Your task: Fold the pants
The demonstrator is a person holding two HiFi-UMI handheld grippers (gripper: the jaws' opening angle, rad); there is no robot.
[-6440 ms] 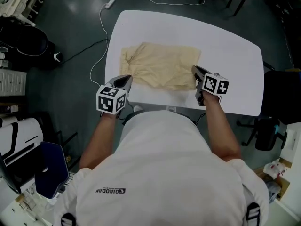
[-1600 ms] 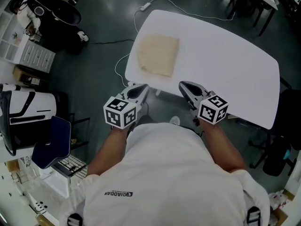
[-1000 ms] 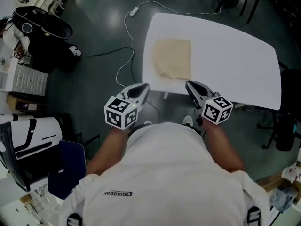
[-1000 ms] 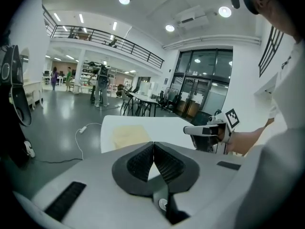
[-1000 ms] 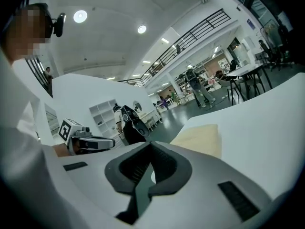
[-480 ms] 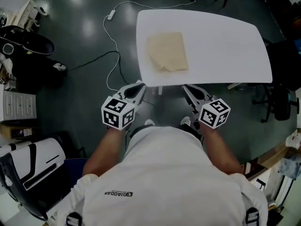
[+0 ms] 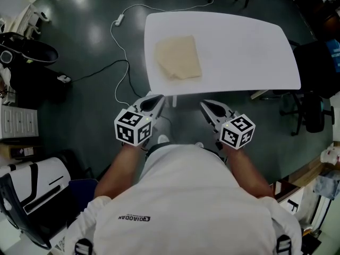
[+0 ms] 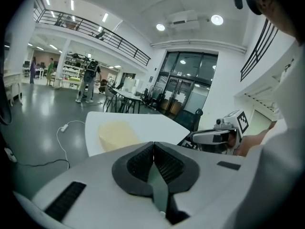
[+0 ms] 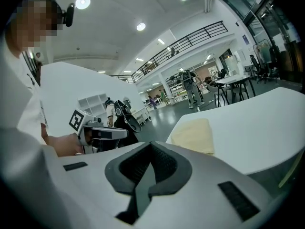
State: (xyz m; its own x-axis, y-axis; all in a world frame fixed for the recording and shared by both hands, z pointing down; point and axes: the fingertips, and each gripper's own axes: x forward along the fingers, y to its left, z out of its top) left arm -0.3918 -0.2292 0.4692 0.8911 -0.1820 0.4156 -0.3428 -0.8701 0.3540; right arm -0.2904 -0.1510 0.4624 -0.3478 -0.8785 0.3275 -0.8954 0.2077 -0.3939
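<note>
Beige and folded into a small rectangle, the pants (image 7: 178, 57) lie on the far-left part of the white table (image 7: 244, 52), well apart from both grippers. Left of the table a white cable (image 7: 119, 52) snakes over the dark, glossy floor (image 7: 79, 15). The left gripper (image 7: 156, 98) and the right gripper (image 7: 205, 105) hang short of the table's near edge, each with its jaws pressed together and nothing between them. A black office chair (image 7: 308, 108) stands off the table's right end. Only the gripper views show the room: a tall hall with a balcony railing (image 8: 95, 32), ceiling lights, and people (image 8: 89, 82) standing far off.
</note>
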